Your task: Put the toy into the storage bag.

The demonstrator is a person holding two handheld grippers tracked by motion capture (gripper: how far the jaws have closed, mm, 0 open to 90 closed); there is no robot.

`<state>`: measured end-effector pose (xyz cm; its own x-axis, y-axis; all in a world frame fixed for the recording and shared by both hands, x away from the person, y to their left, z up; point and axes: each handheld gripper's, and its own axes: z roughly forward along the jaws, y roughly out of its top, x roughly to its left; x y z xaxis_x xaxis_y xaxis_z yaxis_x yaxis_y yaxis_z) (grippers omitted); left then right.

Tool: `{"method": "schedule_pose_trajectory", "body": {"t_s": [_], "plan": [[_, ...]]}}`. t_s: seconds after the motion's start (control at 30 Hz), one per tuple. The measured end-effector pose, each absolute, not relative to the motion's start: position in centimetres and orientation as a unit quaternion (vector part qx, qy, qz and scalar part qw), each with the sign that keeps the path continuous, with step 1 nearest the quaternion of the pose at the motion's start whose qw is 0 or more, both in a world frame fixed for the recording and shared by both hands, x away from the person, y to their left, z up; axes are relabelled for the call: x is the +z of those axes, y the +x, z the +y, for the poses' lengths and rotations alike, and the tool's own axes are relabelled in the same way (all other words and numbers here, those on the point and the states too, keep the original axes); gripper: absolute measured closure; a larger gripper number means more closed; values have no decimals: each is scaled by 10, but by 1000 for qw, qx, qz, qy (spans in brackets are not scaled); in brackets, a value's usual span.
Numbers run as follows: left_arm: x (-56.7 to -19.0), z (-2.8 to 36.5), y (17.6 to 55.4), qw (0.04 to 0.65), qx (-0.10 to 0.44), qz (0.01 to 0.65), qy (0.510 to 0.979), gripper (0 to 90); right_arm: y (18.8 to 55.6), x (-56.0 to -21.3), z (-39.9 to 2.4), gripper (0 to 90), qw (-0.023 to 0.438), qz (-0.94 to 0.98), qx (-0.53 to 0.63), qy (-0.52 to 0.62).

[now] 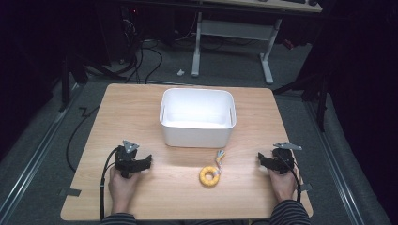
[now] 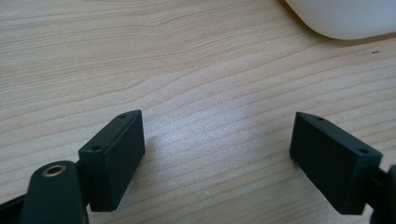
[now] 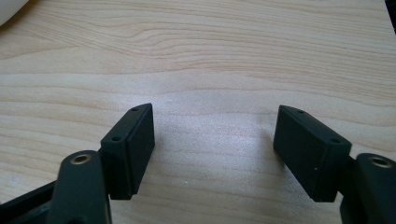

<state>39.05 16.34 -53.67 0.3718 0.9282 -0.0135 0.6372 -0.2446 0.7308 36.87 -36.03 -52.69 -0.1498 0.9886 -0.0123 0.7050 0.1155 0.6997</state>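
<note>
Left tongs (image 1: 149,160): you rest them on the tabletop (image 1: 117,117) at about 8 o'clock, aimed inward toward the middle. Their jaws stand wide apart with bare wood between them in the left gripper view, so nothing is held.

Right tongs (image 1: 259,158): you park them at about 4 o'clock, mirrored against the left pair and also aimed inward. Their jaws are spread just as wide over bare wood in the right gripper view; they grip nothing.

Yellow ring toy (image 1: 209,176): it lies flat at about 6 o'clock, between your two hands and somewhat nearer the right one, apart from both. A short pale cord or tag trails from it toward 12 o'clock; what it is exactly is too small to tell.

White bin (image 1: 197,117): it stands upright just past the centre toward 12 o'clock, open side up and nothing visible inside, just beyond the ring's cord.

Why this layout: both pairs wait open and flanking the ring, which reads as a ready stance, either hand free to reach in.

Likely step: judging by the open bin right behind it, the ring is meant to be lifted and dropped in; the right tongs look the handier pair.

Caution: the ring is low and flat, so a grip across one side of the loop probably holds better.
</note>
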Motion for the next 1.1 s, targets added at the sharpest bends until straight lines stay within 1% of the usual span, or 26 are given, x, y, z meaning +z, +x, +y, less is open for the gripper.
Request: {"method": "schedule_pose_trajectory", "body": {"t_s": [0.27,0.47,1.1], "plan": [[-537,163,390,333,218,516,758,184,364,-520,-360,345,246,703,300,596],[-537,163,390,334,218,516,758,184,360,-516,-360,356,242,701,304,598],[-537,164,390,334,218,516,758,185,345,-505,-328,411,219,740,320,550]]}}
